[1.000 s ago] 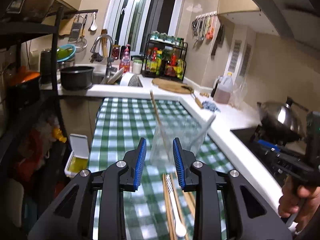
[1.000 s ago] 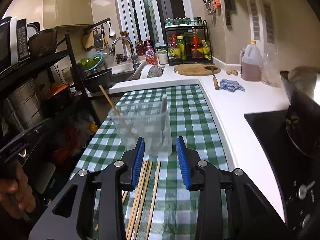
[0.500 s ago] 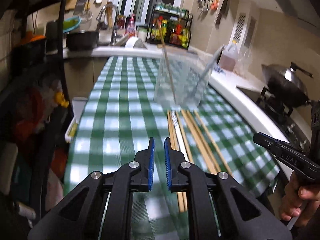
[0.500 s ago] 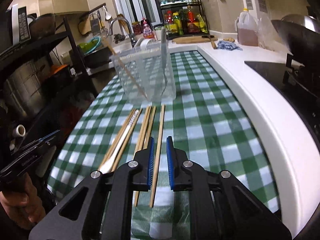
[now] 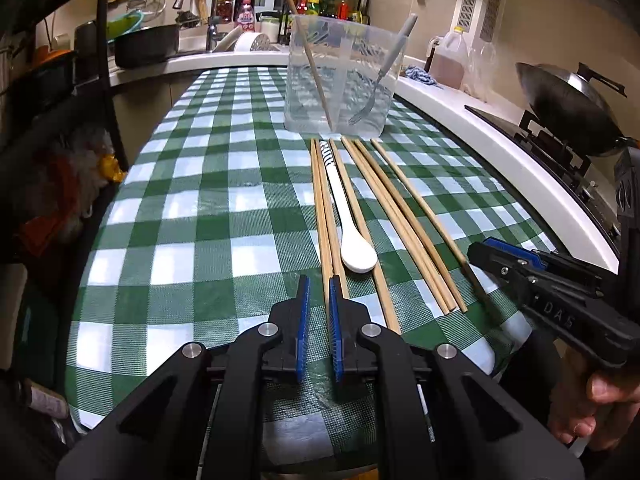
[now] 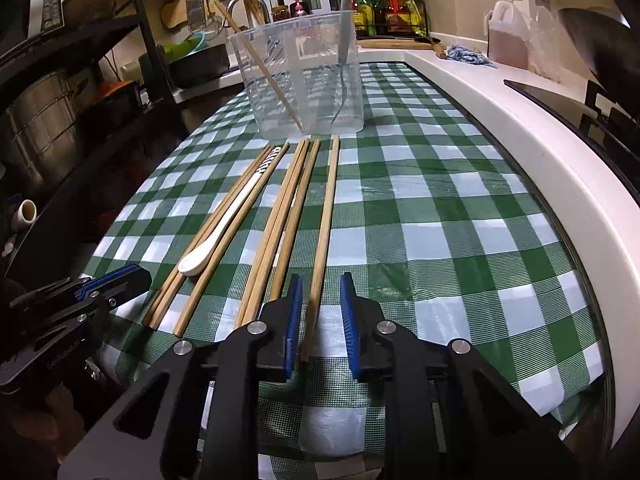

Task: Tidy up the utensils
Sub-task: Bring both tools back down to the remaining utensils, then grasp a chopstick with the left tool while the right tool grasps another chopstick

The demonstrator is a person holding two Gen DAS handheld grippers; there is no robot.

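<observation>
We look along both tools onto a bench covered with a green-and-white checked oilcloth (image 5: 208, 216).

At the far end of the cloth stands a clear plastic tub (image 5: 344, 80), upright. Inside it a single wooden chopstick (image 5: 308, 52) leans to the left and a grey-handled metal fork (image 5: 384, 76) leans to the right, tines down.

Just in front of the tub lie the loose utensils, roughly parallel and pointing toward it: a row of bamboo chopsticks (image 5: 404, 220) and, among them, a long white plastic spoon (image 5: 348, 220) with a dark-striped handle end and its bowl toward us. Two chopsticks lie touching along the spoon's left side, one along its right, and the others fan out further right.

Our left gripper (image 5: 318, 292) is low over the near edge of the cloth, its blue-padded fingers drawn almost together with only a narrow slit between them. The near ends of the two leftmost chopsticks run into that slit; we cannot tell whether the pads press on them.

Our right gripper (image 6: 320, 292) is low over the rightmost chopstick (image 6: 326, 216), which lies a little apart from the rest. Its fingers have just been widening again after a squeeze, and they stand partly apart with that chopstick's near end between them, clear of both pads.

Each tool shows in the other's view, with a hand (image 5: 592, 408) on its grip.
</observation>
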